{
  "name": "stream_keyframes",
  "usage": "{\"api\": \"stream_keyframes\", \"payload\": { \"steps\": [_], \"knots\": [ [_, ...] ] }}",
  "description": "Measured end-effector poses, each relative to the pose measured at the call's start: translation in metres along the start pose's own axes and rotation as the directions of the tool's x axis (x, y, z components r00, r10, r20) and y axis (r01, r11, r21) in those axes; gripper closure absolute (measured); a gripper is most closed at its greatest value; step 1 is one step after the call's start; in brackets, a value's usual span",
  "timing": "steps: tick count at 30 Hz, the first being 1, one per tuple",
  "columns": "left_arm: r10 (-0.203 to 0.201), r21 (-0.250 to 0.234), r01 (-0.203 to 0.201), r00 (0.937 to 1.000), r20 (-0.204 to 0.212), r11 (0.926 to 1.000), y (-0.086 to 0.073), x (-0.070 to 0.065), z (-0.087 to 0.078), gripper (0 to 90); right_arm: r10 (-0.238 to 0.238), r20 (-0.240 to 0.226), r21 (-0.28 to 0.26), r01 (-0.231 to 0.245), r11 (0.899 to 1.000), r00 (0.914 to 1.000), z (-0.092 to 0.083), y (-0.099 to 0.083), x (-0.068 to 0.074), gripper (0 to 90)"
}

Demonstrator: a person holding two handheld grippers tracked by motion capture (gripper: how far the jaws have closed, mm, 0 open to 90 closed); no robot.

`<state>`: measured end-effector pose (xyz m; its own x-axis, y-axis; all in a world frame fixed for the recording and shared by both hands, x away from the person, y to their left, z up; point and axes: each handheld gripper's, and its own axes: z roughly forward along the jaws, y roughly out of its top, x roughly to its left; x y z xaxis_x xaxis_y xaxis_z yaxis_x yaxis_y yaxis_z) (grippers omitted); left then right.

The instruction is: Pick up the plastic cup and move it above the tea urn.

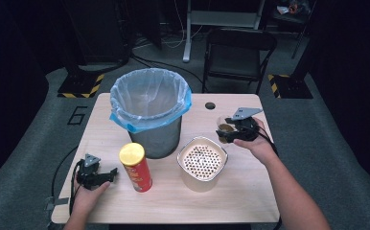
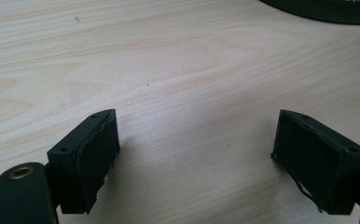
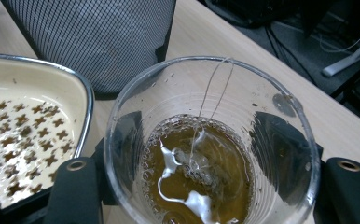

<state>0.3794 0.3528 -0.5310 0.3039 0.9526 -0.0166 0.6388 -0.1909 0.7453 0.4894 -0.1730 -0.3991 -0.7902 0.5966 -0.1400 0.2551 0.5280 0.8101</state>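
My right gripper is shut on a clear plastic cup at the right side of the table, just behind and to the right of a cream pot. In the right gripper view the cup sits between the black pads of that gripper, holding brown tea with a tea bag and its string. My left gripper rests low at the front left, open, pointing right toward a red chips can with a yellow lid. Bare wood lies between the fingers of the left gripper.
A mesh bin with a blue liner stands mid-table; its mesh wall is close behind the cup. The cream pot with a perforated top sits in front of it. A dark round edge lies ahead of the left gripper.
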Motion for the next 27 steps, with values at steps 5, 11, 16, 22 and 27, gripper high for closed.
{"api": "stream_keyframes", "payload": {
  "steps": [5,11,16,22,27],
  "knots": [
    [-0.001,0.0,0.001,1.0,0.0,1.0,0.0,0.0,0.0,14.0,-0.028,0.0,-0.025,0.028,0.999,0.9996,-0.001,0.004,0.0,34.2],
    [-0.001,-0.001,0.001,1.0,0.0,1.0,0.0,0.0,0.0,14.0,-0.101,0.014,-0.051,0.102,0.994,0.9948,-0.003,0.012,0.003,34.5],
    [-0.001,-0.001,0.001,1.0,0.0,1.0,0.0,0.0,0.0,14.0,-0.187,0.018,-0.088,0.188,0.978,0.9822,-0.002,0.019,0.005,34.7],
    [-0.001,0.0,0.001,1.0,0.0,1.0,0.0,0.0,0.0,14.0,-0.232,0.015,-0.13,0.232,0.964,0.9727,0.002,0.022,0.009,34.7],
    [-0.001,-0.001,0.001,1.0,0.0,1.0,0.0,0.0,0.0,14.0,-0.277,0.025,-0.137,0.278,0.951,0.9606,0.003,0.023,0.012,34.8]
  ]
}}
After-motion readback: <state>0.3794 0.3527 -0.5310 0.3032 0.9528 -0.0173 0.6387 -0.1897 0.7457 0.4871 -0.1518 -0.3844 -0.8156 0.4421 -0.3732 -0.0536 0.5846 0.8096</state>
